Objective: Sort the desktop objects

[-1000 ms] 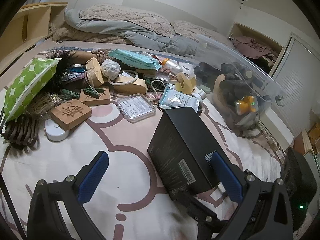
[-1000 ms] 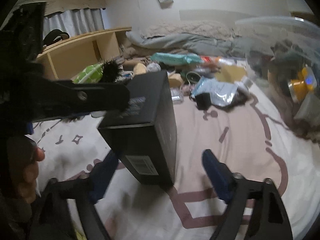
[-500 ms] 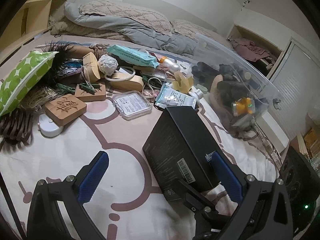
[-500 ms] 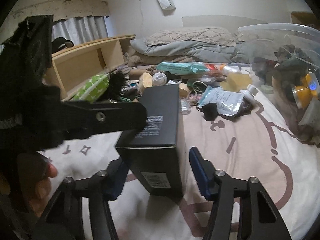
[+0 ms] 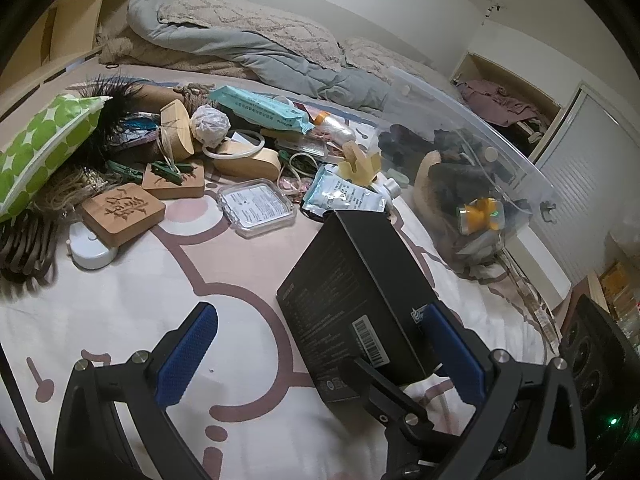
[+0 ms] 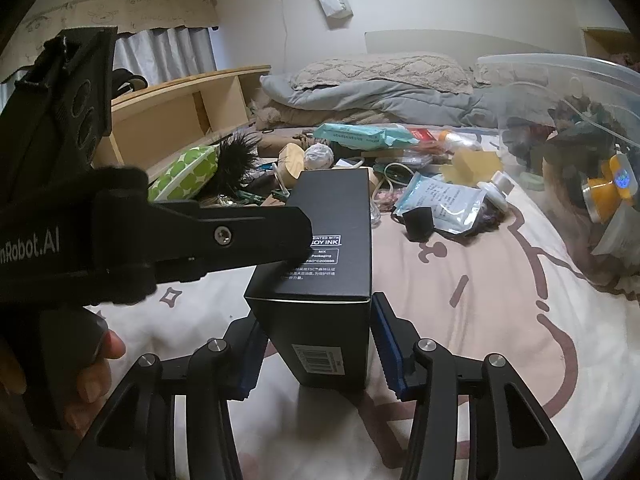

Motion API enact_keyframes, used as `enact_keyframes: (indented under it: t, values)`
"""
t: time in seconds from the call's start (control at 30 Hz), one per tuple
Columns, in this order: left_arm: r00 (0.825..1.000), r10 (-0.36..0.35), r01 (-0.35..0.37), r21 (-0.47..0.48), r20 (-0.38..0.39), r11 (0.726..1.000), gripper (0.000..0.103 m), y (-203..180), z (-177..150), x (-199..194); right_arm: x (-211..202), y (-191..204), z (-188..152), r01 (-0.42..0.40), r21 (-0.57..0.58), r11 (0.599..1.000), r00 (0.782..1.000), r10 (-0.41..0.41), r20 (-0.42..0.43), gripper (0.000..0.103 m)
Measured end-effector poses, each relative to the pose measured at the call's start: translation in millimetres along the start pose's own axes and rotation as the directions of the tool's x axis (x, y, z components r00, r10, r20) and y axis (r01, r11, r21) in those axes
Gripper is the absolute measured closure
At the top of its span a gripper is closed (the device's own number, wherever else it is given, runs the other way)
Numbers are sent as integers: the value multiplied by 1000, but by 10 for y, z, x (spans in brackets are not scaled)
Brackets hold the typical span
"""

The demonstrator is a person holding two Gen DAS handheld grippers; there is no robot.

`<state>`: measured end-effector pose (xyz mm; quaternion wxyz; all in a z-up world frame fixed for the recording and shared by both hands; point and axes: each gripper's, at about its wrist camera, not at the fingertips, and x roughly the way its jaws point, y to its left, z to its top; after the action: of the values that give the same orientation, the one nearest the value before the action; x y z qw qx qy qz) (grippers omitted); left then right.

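A black cardboard box [image 5: 352, 292] stands on the pink-patterned bedsheet [image 5: 132, 304]. In the right wrist view the box [image 6: 324, 280] sits between my right gripper's blue pads, which press its two sides; the right gripper [image 6: 320, 354] is shut on it. My left gripper [image 5: 320, 356] is open, its right finger [image 5: 452, 356] against the box's side and its left finger [image 5: 186, 354] well apart. The left gripper's finger [image 6: 224, 240] also touches the box top in the right wrist view.
A heap of small objects lies behind the box: wooden blocks [image 5: 122, 214], a clear plastic case [image 5: 256, 208], a foil pouch [image 5: 344, 196], a teal wipes pack [image 5: 260, 110], a green dotted pouch [image 5: 44, 148]. A clear storage bin [image 5: 472, 184] holding several items stands at the right.
My right gripper has moved in around the black box and closed its pads onto its sides. The left gripper stays open beside the box.
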<state>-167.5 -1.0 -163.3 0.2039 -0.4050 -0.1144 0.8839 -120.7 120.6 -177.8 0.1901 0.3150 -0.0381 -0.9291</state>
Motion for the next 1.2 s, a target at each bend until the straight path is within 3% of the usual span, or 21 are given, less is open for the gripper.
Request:
enact_keyframes:
  t: [0.33, 0.57, 0.73, 0.9, 1.07, 1.2]
  values:
    - [997, 47, -48, 27, 59, 998, 0, 15, 27, -117, -49, -49, 42, -14, 23, 1000, 1000, 15, -1, 55]
    - [991, 130, -130, -18, 25, 991, 0, 191, 34, -46, -102, -259, 106, -66, 139, 988, 998, 67, -9, 57]
    - [967, 247, -247, 9, -63, 969, 0, 290, -40, 141, -160, -367, 123, -91, 200, 975, 996, 93, -1, 57]
    - [939, 292, -289, 43, -180, 956, 0, 343, -174, 404, -200, -470, 154, -131, 256, 958, 991, 136, 1, 58]
    - [922, 339, -320, 125, -188, 939, 0, 263, -274, 550, -285, -647, 188, -171, 336, 926, 985, 168, 39, 58]
    - [927, 336, -309, 167, -165, 936, 0, 169, -314, 573, -334, -796, 190, -222, 406, 887, 975, 213, 68, 58]
